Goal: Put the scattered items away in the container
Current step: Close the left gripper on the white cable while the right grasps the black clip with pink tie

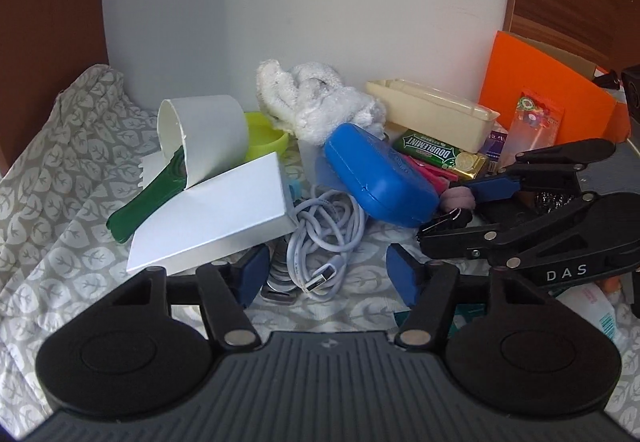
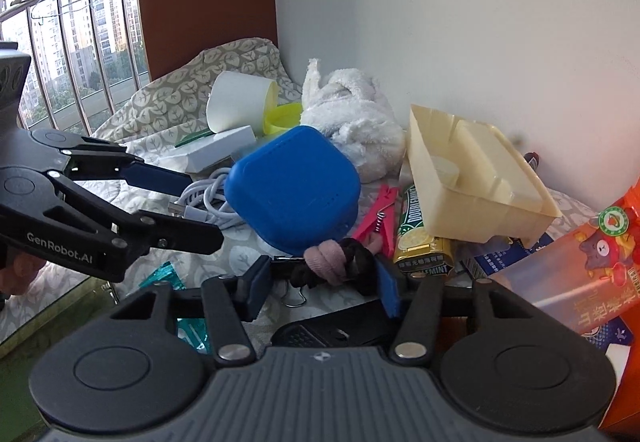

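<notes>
Leaf-print cloth (image 1: 60, 242); both grippers low, jaws apart.

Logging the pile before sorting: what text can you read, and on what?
"DOUBLEMINT": green gum pack.
"DAS": side of the right tool, seen from the left wrist.
"GenRobot.AI": side of the left tool, seen from the right wrist.
Chinese print on the orange snack packet: too distorted to read.
Barcoded white pack: too small.

A leaf-patterned cloth (image 1: 60, 234) carries a coiled white cable (image 1: 320, 238).
</notes>
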The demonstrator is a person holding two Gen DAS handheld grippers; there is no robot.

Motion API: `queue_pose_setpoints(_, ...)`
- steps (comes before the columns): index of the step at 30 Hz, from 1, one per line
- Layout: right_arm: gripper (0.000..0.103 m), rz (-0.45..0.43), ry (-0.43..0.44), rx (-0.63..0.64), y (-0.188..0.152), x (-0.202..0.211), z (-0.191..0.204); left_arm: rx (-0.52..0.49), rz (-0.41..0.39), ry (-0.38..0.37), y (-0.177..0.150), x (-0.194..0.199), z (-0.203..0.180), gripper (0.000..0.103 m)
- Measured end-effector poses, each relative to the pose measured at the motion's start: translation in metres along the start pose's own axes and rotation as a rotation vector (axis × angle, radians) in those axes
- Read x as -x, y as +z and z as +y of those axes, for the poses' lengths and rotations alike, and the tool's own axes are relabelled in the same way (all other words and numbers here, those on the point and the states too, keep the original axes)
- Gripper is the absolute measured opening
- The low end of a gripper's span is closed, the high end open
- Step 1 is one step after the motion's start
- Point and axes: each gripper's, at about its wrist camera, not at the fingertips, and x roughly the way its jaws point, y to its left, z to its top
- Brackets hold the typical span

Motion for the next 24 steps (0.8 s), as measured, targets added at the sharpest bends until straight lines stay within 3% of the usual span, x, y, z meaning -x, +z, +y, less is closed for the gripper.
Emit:
queue_pose_setpoints(4,0.053,-0.007,0.002,0.004,-0.001,0.002,-0.001,-0.004,-0.012,0.004,0.007,-0.011,0.0,0.045)
queue_pose_setpoints(10,0.057,-0.01,-0.001,0.008,-0.003,0.003,0.0,-0.1,-0.033,0.026,0.0,-0.004,-0.016,0.04)
queue_pose_setpoints(12,0.075,-0.009,0.009,0.011,-0.003,0.003,0.003,-0.096,-0.032,0.001,-0.001,-0.002,-0.015,0.039)
queue_pose_setpoints(13,0.093,-0.004,0.015,0.015,-0.003,0.001,0.006,-0.099,-0.031,0.0,-0.001,-0.003,-0.014,0.039)
queue_pose_setpoints(17,0.103,0.011,-0.018,0.036,-0.002,-0.003,0.011,-0.084,-0.031,-0.004,0.0,-0.006,-0.01,0.04)
queue_pose_setpoints(24,0.103,0.006,0.02,-0.009,0.0,0.0,0.0,-0.078,-0.031,-0.012,0.0,0.0,-0.011,0.037)
